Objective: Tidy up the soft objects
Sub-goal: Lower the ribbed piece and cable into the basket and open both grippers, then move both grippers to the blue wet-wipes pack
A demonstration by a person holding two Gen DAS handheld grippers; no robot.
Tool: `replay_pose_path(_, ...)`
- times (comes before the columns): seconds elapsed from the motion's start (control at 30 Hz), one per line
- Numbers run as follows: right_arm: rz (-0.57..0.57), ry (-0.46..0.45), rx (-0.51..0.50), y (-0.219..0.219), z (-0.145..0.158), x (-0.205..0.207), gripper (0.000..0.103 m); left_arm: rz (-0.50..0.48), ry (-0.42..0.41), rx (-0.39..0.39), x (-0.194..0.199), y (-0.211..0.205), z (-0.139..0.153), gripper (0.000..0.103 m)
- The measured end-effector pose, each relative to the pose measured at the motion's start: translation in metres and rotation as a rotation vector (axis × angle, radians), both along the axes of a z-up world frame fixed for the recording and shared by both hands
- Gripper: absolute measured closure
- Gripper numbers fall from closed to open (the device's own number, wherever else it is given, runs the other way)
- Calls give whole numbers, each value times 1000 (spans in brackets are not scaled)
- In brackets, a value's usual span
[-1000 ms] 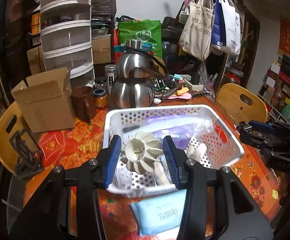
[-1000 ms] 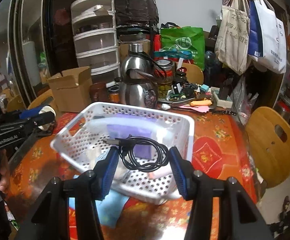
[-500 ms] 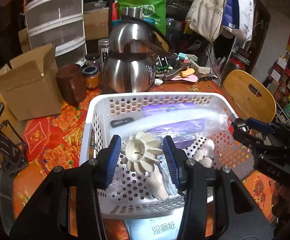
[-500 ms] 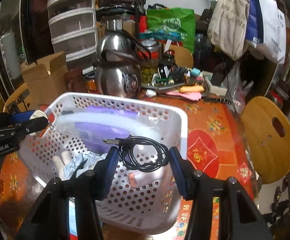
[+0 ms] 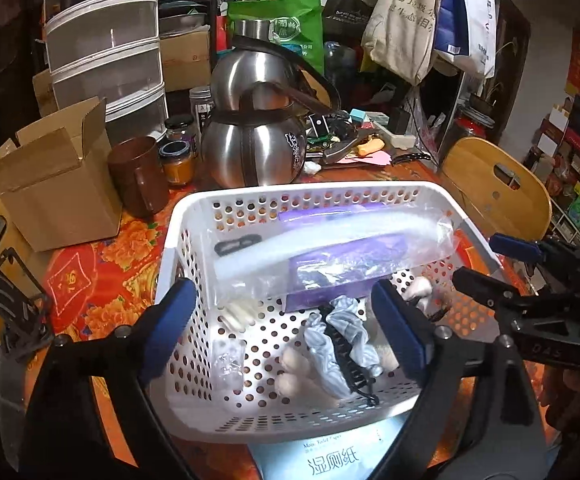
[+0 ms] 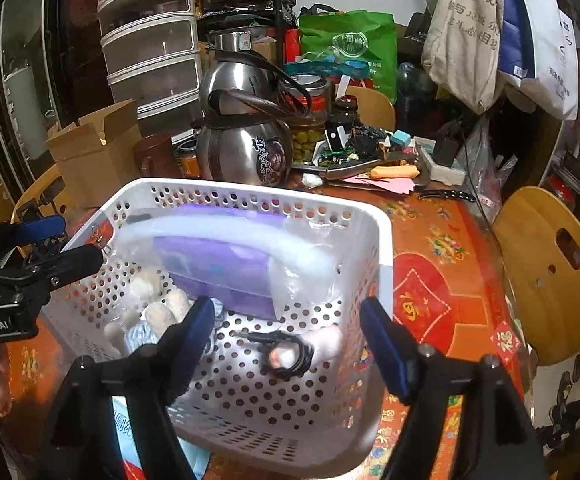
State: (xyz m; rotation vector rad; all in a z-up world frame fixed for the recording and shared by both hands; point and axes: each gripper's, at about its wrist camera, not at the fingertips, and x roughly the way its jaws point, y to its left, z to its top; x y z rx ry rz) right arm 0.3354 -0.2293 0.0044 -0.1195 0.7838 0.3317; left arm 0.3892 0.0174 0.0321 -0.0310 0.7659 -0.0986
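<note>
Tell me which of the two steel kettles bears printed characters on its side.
The lower steel kettle, directly behind the white basket; the upper steel kettle, stacked on top of it, shows plain metal.

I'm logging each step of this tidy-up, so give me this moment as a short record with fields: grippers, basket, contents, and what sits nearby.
left gripper: open, empty, over the basket
right gripper: open, empty, over the basket
basket: white, perforated, on the red floral tablecloth
contents: purple packet in clear plastic, coiled black cable, plush toy
under basket's near edge: blue wet-tissue pack
behind basket: steel kettle, cardboard box
</note>
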Motion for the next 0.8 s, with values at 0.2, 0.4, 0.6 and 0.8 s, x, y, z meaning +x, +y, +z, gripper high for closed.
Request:
replay_pose_path(0.2,0,10,13,-3,-2,-5,28,13,-4,-15,-7,6,3,14)
replay_pose_path(0.4,-6,9,38,-11,-3,-11,28,12,-9,-14,-18,8,4,14)
replay_pose_path(0.6,-7,-45,82,-27,9,-51,28,15,-17,10,-52,16,7,14)
replay_pose_path(0.8,24,-50,131,-39,5,-95,28,43,16,44,-99,38,-4,14)
